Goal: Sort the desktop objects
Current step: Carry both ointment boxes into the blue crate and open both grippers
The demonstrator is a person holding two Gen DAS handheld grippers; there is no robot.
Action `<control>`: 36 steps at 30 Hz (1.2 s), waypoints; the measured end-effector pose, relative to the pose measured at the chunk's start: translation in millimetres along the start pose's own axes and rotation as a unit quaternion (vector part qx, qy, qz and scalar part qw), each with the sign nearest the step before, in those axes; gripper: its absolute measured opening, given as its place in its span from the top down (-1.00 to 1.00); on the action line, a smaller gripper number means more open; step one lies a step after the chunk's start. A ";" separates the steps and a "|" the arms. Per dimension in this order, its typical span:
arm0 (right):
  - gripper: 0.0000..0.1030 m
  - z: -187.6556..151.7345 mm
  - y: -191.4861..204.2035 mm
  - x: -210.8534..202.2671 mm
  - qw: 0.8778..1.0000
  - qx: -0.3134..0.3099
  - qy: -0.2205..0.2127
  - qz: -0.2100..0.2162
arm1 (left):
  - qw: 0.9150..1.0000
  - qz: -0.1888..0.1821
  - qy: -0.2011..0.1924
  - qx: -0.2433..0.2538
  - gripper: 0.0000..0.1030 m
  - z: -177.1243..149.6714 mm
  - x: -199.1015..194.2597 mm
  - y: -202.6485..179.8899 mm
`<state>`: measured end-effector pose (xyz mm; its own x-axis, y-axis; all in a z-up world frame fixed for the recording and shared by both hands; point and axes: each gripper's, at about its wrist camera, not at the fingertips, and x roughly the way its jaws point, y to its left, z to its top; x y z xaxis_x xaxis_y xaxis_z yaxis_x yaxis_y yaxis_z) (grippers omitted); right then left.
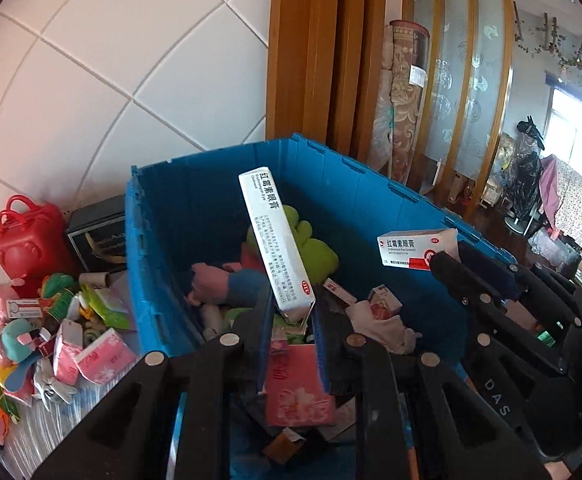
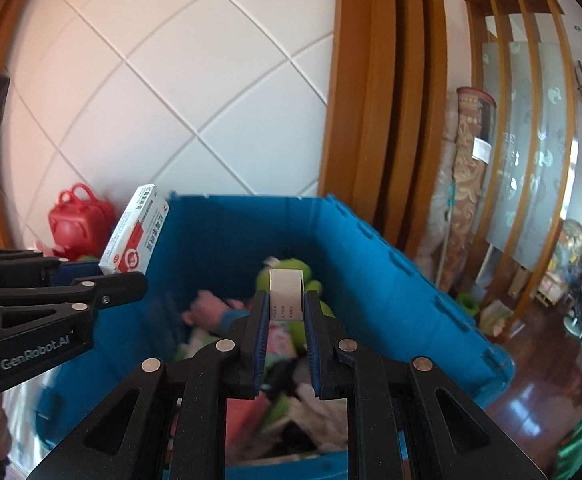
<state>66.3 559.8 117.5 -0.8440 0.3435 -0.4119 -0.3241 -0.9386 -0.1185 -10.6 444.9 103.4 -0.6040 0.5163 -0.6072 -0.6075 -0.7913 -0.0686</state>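
Observation:
Both grippers hover over an open blue crate. My left gripper is shut on the lower end of a long white ointment box, which stands up tilted between the pads. The right wrist view shows that left gripper at the left with its box. My right gripper is shut on a second white ointment box, seen end-on. In the left wrist view the right gripper and its red-marked box are at the right. Inside the crate lie a green plush, a pink plush and a pink tissue pack.
Left of the crate, a heap of small toys, tissue packs and boxes covers the table. Behind it stand a red case and a black box against the tiled wall. Wooden slats and rolled carpets rise behind the crate.

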 end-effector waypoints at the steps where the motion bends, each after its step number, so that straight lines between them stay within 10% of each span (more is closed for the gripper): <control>1: 0.67 -1.7 -8.8 7.2 1.000 -0.001 0.006 -0.001 | 1.000 0.000 0.010 0.001 0.64 0.9 9.0 -8.4; 28: 0.66 -27.0 -83.0 79.8 0.996 -0.007 0.087 -0.013 | 0.997 0.055 0.062 0.001 0.62 0.6 70.7 -61.3; 31: 0.20 -26.5 -87.1 77.3 0.997 0.002 0.083 -0.010 | 0.996 0.064 0.060 -0.001 0.09 0.1 68.3 -61.0; 33: -0.68 -25.5 -88.5 73.0 0.997 0.002 0.075 -0.013 | 0.997 0.067 0.047 -0.006 -0.33 -1.3 63.7 -59.8; 36: -0.83 -25.6 -88.4 67.0 0.997 -0.003 0.068 -0.034 | 0.996 0.076 0.035 -0.009 -0.35 -2.0 57.5 -57.1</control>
<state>49.3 664.9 77.3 -0.7549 0.3988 -0.5207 -0.3756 -0.9137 -0.1552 -9.6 519.1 70.8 -0.6504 0.3668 -0.6652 -0.5025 -0.8645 0.0146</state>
